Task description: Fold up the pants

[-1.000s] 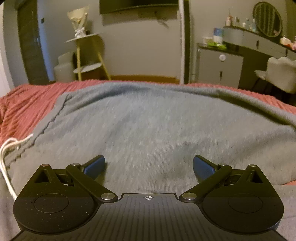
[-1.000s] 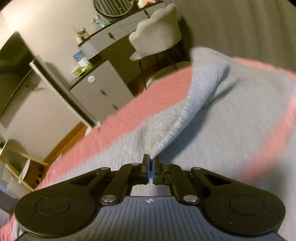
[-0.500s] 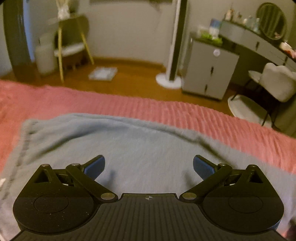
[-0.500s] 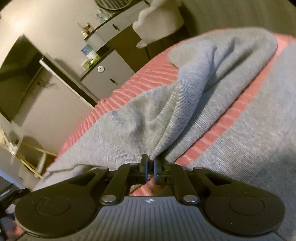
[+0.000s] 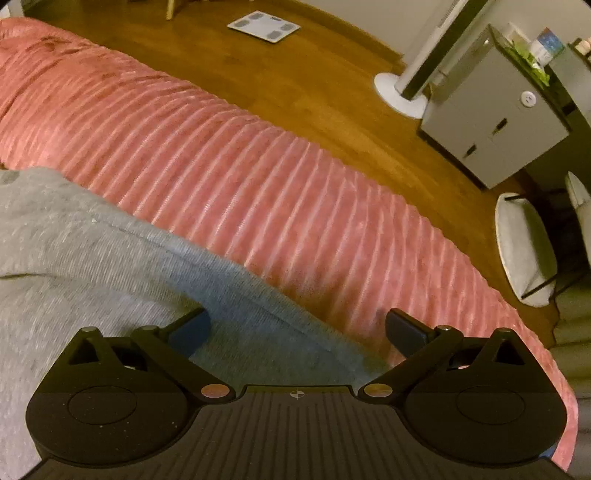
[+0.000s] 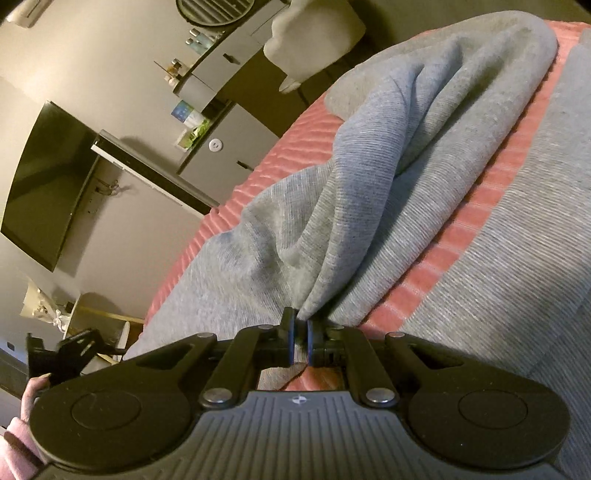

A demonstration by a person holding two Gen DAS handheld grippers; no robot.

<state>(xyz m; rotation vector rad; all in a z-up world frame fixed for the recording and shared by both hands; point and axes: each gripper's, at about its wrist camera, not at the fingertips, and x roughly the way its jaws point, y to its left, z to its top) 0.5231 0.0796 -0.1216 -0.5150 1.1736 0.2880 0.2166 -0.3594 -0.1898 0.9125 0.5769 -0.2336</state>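
The grey pants (image 6: 369, 192) lie on a pink ribbed bedspread (image 5: 258, 177). My right gripper (image 6: 300, 332) is shut on a pinched edge of the pants, and the cloth rises from its jaws in a long bunched fold toward the far end of the bed. A second grey stretch of the pants (image 6: 498, 280) lies flat to the right across a pink strip. In the left wrist view my left gripper (image 5: 297, 328) is open and empty, pointing steeply down over the slanting edge of the pants (image 5: 110, 266), one finger over grey cloth, the other over pink.
Beyond the bed's edge lies a wooden floor (image 5: 314, 74) with a white bathroom scale (image 5: 264, 26), a fan's white base (image 5: 400, 94), a grey cabinet (image 5: 495, 114) and a pale chair (image 5: 524, 243). A person's hand (image 6: 31, 391) holds the other gripper at the lower left.
My left gripper has swept across the pants to their edge and tipped downward, staying open. My right gripper has sunk a little with the pinched cloth, which now drapes lower.
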